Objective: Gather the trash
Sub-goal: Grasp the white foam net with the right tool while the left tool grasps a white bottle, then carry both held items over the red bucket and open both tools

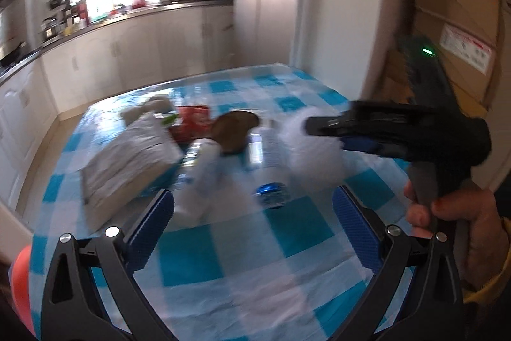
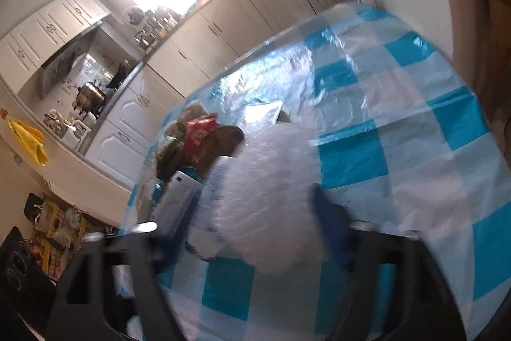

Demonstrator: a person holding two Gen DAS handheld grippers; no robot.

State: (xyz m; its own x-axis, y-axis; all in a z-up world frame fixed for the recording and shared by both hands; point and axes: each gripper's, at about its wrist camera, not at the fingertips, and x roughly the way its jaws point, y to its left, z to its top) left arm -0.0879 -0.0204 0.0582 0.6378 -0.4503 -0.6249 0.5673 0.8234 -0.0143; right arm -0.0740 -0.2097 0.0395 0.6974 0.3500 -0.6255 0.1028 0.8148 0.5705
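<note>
Trash lies on the blue-and-white checked table [image 1: 242, 248]: a crumpled white bag [image 1: 127, 155], a red packet [image 1: 191, 120], a brown piece [image 1: 234, 130], a clear bottle [image 1: 207, 162] and a bottle with a blue cap [image 1: 271, 194]. My left gripper [image 1: 252, 216] is open and empty, just short of the bottles. My right gripper [image 1: 322, 130] comes in from the right and holds a white translucent plastic bag [image 1: 309, 152]. In the right wrist view the bag [image 2: 268, 197] fills the space between the blurred fingers [image 2: 329, 222]; the red packet [image 2: 199, 133] and brown piece [image 2: 220, 143] lie beyond it.
Kitchen counter with cabinets [image 1: 127, 43] runs behind the table under a bright window. Cardboard boxes [image 1: 447, 31] stand at the right. A white square packet [image 2: 263, 112] lies farther out on the table. Bags and clutter [image 2: 54, 232] sit on the floor to the left.
</note>
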